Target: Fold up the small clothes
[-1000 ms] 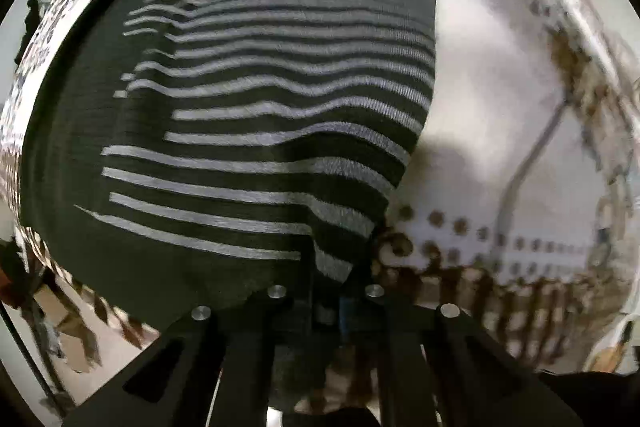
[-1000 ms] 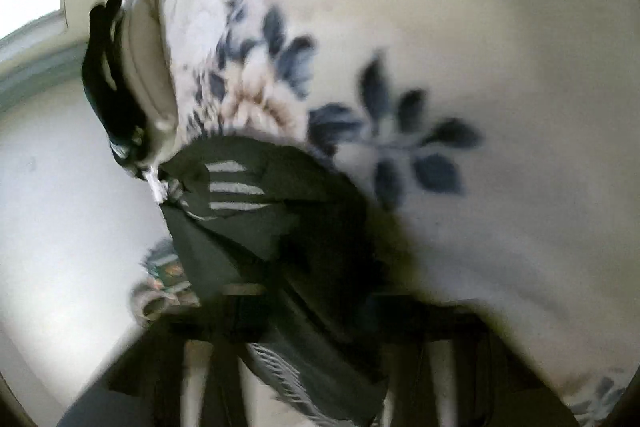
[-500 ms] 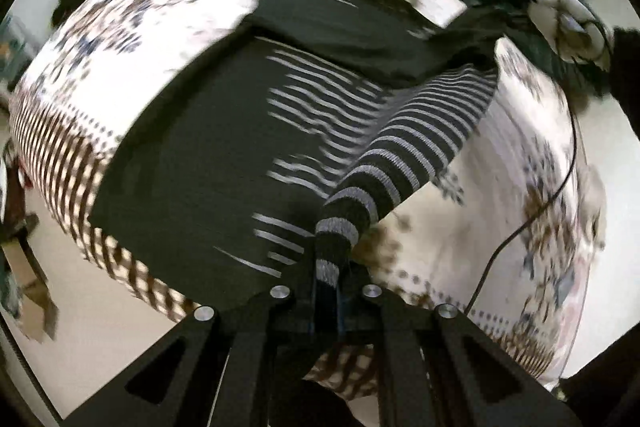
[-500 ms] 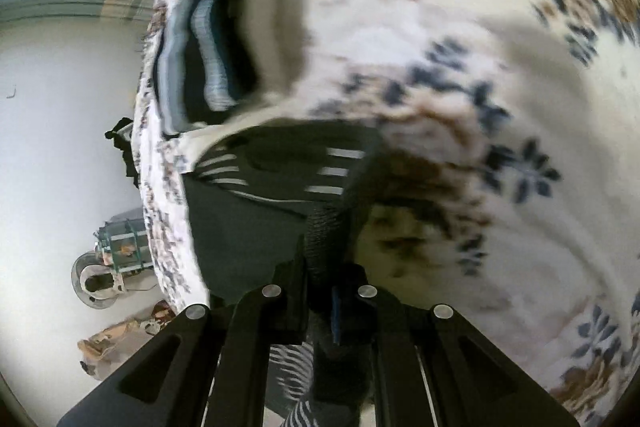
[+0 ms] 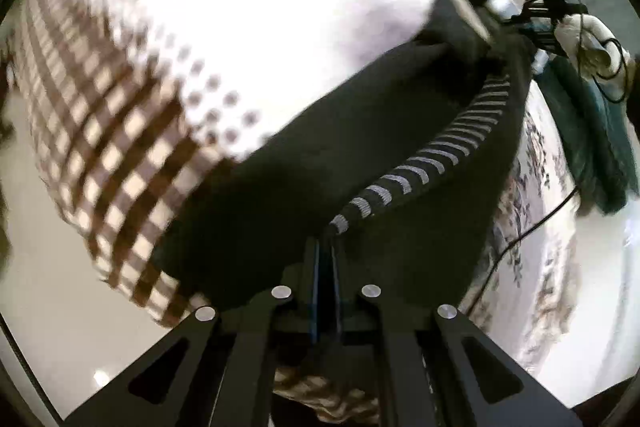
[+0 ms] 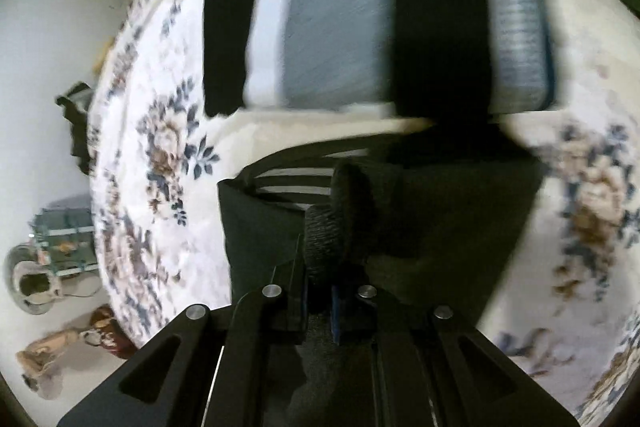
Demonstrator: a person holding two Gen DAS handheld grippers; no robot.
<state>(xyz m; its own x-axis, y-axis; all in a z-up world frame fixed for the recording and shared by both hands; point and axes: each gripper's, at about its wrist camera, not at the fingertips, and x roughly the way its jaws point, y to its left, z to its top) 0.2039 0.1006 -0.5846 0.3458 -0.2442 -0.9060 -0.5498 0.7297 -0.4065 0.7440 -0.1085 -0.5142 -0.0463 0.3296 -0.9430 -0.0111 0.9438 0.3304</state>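
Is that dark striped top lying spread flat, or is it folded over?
Folded over, partly. The top shows mostly its plain dark side, and a striped edge curls up into the left gripper, shut on it.

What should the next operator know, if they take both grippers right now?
Left gripper: jaws shut on the dark striped garment at its striped edge.
Right gripper: jaws shut on a dark bunched edge of the same garment.
The garment is lifted partly over the floral bedspread. A folded striped piece already lies beyond it.
Left to do: lay the held edge over, flatten, release.
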